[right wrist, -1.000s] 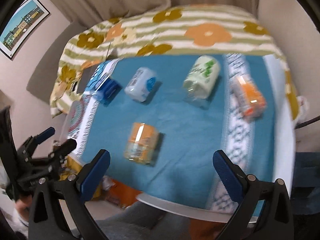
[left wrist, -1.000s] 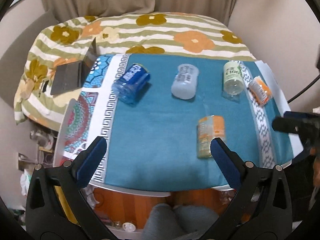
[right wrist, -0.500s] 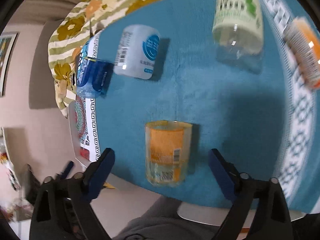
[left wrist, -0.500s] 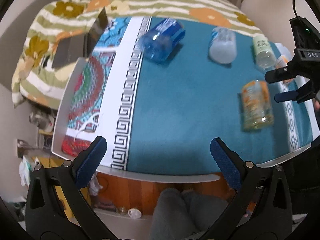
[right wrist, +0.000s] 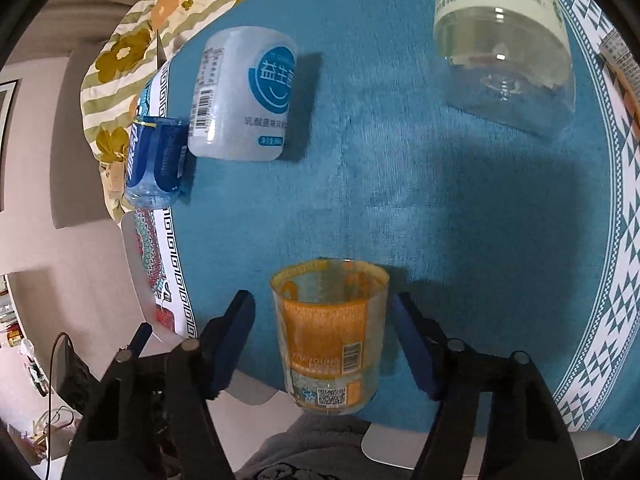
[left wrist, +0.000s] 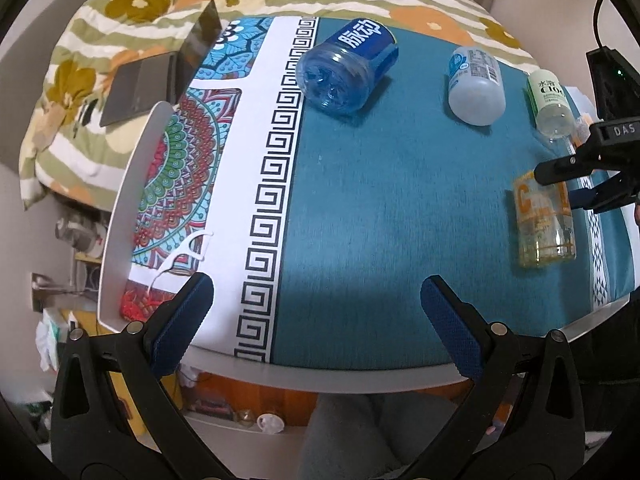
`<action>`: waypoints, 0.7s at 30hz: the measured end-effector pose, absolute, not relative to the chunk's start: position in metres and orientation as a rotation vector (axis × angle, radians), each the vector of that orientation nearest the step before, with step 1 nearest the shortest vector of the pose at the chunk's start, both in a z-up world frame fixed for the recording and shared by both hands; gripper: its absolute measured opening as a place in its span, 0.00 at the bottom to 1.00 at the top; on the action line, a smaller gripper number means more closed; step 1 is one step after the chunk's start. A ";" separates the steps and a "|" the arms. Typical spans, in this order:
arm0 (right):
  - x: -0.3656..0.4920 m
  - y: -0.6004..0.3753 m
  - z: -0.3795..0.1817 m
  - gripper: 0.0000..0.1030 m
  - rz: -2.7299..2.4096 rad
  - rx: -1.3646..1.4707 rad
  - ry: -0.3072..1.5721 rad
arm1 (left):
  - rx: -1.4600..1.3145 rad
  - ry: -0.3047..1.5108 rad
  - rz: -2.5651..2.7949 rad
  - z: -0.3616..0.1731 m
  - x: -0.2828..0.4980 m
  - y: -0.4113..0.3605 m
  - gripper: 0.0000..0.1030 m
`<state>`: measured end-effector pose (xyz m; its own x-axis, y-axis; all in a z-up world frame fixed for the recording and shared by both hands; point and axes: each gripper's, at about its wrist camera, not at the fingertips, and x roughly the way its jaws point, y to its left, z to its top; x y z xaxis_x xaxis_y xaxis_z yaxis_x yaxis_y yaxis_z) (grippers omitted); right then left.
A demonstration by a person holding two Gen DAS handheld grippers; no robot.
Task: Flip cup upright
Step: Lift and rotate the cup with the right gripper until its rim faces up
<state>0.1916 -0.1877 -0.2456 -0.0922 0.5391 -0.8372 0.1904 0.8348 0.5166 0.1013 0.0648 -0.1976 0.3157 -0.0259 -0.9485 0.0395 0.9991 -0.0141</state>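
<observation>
A clear cup with an orange label [right wrist: 328,332] lies on its side on the teal cloth near the table's front edge. It also shows in the left wrist view [left wrist: 544,220] at the right. My right gripper [right wrist: 326,312] is open, one finger on each side of the cup, not touching it. It also shows in the left wrist view [left wrist: 560,184] over the cup's far end. My left gripper [left wrist: 316,312] is open and empty above the front edge of the table, left of the cup.
Three more cups lie on their sides further back: a blue one [left wrist: 348,68], a frosted white one [right wrist: 244,100] and a clear green-labelled one [right wrist: 504,36]. A laptop [left wrist: 160,72] rests on the flowered bedding to the left. The patterned cloth [left wrist: 176,184] covers the table's left part.
My right gripper has come down and forward so its fingers now straddle the orange cup. My left gripper has shifted slightly closer to the table.
</observation>
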 end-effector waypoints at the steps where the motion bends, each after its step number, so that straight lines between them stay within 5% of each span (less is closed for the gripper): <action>1: 0.192 -0.188 -0.247 0.57 0.320 0.577 1.669 | 0.012 1.251 -0.046 -0.198 0.102 0.064 1.00; 12: 0.189 -0.196 -0.231 0.51 0.323 0.595 1.596 | 0.037 1.228 -0.055 -0.186 0.114 0.060 1.00; 21: 0.153 -0.185 -0.170 0.51 0.166 0.423 1.068 | 0.060 1.207 -0.086 -0.179 0.124 0.055 1.00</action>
